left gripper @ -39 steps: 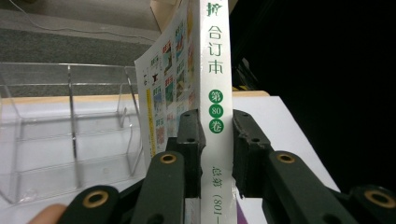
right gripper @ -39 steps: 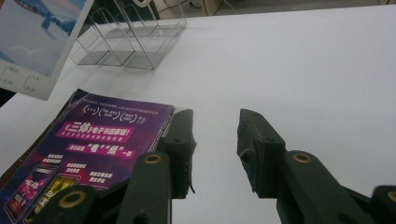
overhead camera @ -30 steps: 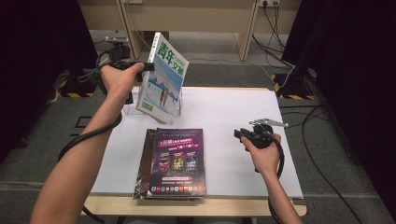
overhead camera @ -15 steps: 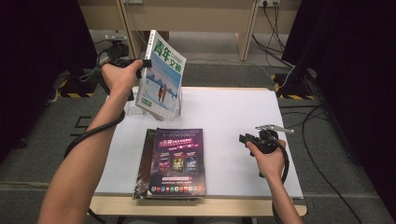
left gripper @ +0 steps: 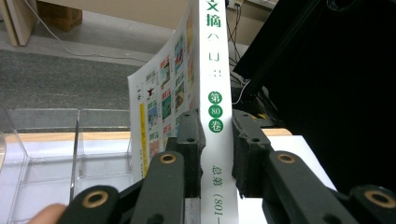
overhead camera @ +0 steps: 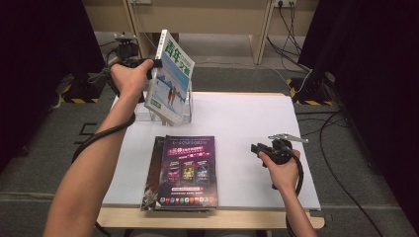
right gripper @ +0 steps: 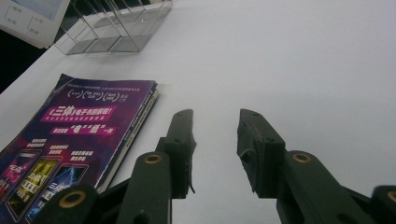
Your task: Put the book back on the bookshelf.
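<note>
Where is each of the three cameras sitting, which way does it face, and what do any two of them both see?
High view: above the person's side, looking forward and down on the white table; both forearms, left hand-held gripper and right hand-held gripper show.
Left gripper view: on the left hand-held gripper, looking along its jaws clamped on the white magazine, above the clear rack.
Right gripper view: on the right hand-held gripper, low over the table, jaws apart.
Shared: the high and right gripper views both see the purple magazine.
</note>
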